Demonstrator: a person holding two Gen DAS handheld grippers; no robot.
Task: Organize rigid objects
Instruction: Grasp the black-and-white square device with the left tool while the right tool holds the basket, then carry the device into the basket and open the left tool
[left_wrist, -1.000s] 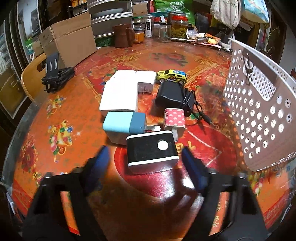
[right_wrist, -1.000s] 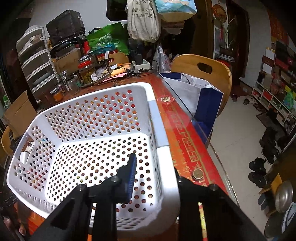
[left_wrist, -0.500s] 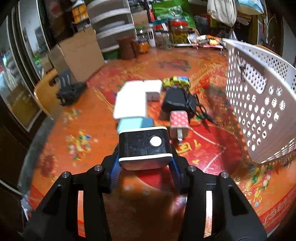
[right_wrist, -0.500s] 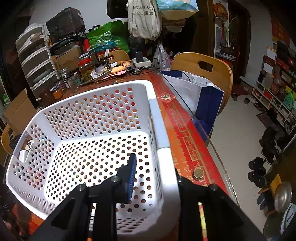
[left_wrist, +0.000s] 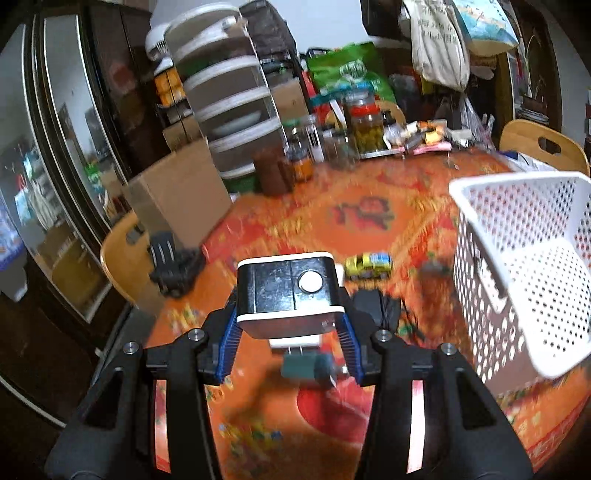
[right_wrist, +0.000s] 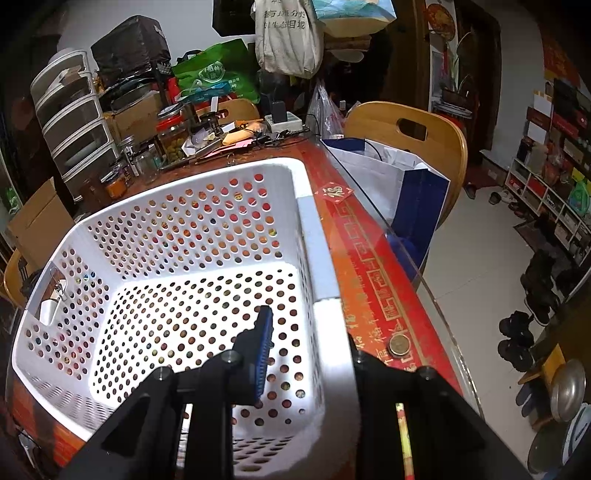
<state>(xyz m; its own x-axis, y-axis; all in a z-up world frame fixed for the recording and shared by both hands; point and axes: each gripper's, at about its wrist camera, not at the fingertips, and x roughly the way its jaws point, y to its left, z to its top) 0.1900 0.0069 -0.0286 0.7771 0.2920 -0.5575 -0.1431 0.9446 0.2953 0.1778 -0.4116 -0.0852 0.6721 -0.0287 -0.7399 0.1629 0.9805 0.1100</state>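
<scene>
My left gripper (left_wrist: 289, 328) is shut on a black charger block with white trim and a round white button (left_wrist: 286, 291), held up above the red patterned table (left_wrist: 332, 406). Below it lie a blurred teal charger (left_wrist: 306, 369), a black adapter with its cord (left_wrist: 376, 308) and a yellow toy car (left_wrist: 369, 265). The white perforated basket (left_wrist: 517, 240) stands to the right. My right gripper (right_wrist: 310, 350) is shut on the basket's right wall (right_wrist: 317, 258). One blue-padded finger (right_wrist: 263, 350) is inside; the other is hidden behind the wall.
At the table's far left stand a cardboard box (left_wrist: 177, 199) and a black folding stand (left_wrist: 173, 267). Jars (left_wrist: 365, 125) and clutter line the back. A coin (right_wrist: 399, 345) lies near the glass table edge. A wooden chair with a bag (right_wrist: 406, 177) stands beyond the basket.
My left gripper closed on the black charger block and raised it off the table, tilting to look further across the room. The right gripper and the basket stayed where they were.
</scene>
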